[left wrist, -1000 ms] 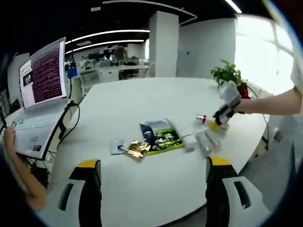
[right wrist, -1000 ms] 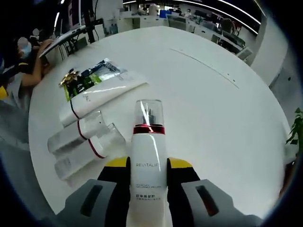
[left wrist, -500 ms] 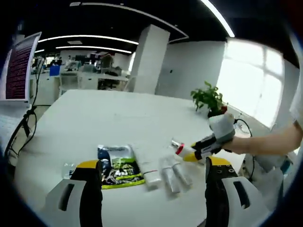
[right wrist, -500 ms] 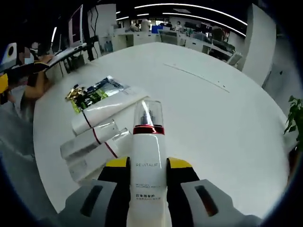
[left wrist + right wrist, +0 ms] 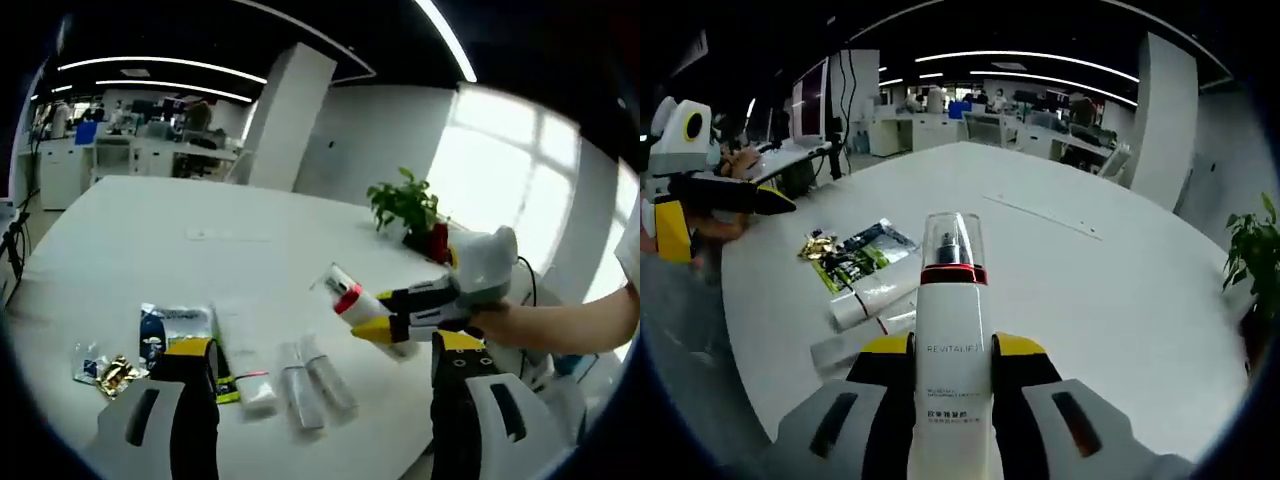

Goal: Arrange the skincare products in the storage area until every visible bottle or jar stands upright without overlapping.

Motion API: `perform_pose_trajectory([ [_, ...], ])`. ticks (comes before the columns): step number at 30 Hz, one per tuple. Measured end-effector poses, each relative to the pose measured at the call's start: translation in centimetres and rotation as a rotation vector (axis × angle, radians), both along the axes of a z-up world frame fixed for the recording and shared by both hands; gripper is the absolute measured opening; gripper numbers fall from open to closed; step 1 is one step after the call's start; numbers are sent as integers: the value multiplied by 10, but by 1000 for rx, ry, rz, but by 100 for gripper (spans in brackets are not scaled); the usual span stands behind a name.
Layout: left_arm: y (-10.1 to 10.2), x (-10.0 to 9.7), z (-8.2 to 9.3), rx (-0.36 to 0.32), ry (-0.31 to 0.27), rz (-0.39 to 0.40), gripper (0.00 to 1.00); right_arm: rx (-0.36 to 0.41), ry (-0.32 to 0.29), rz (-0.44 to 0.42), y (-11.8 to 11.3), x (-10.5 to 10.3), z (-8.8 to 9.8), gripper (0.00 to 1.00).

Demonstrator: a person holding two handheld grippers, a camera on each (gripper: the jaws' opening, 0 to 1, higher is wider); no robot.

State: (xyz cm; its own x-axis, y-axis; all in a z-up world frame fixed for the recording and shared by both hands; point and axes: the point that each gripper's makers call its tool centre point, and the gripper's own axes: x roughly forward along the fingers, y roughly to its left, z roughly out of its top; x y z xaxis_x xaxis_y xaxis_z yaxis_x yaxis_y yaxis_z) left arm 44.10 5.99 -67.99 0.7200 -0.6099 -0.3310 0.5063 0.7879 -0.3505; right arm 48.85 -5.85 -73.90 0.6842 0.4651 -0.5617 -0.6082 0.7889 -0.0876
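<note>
Bottle: white pump bottle (image 5: pixel 950 340) with red collar, raised above counter (image 5: pixel 1120 290)
Right tongs (image 5: pixel 950 352): clamped on bottle body
Left tongs (image 5: pixel 320 360): spread apart, holding nothing
Counter items: white tube (image 5: pixel 245 360), two clear-capped bottles (image 5: pixel 315 385) lying flat, beside sachets (image 5: pixel 170 330)

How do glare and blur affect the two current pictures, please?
Left gripper view: the window is blown out white, and the lying tubes look soft. Right gripper view: the bottle in the right claw is sharp, with its label readable.
</note>
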Motion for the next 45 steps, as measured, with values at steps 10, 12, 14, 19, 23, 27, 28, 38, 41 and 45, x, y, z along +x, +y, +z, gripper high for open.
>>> perform_pose_trajectory([
  [10, -32, 0, -3, -70, 49, -38, 80, 45, -73, -5, 12, -23, 24, 27],
  [12, -38, 0, -3, -85, 59, -48, 79, 49, -78, -3, 14, -26, 27, 27],
  [14, -46, -1, -1, -111, 66, -64, 77, 54, -87, 2, 16, -32, 30, 27],
  [19, -59, 1, 1, -141, 75, -94, 74, 64, -106, 6, 21, -42, 33, 27],
  [23, -69, 3, 0, -175, 83, -107, 74, 67, -113, 14, 25, -47, 35, 27],
  [27, -74, 2, -7, -188, 113, -122, 72, 62, -116, 26, 30, -51, 37, 27],
  [28, -75, 2, -7, -203, 119, -121, 70, 56, -124, 30, 31, -53, 39, 28],
  [38, -78, 3, 0, -174, 65, -133, 38, 62, -137, 48, 40, -59, 44, 28],
  [41, -78, 3, 1, -169, 48, -139, 35, 63, -143, 31, 39, -59, 45, 28],
  [45, -82, 2, 4, -158, 13, -153, 34, 44, -149, 20, 36, -60, 45, 28],
])
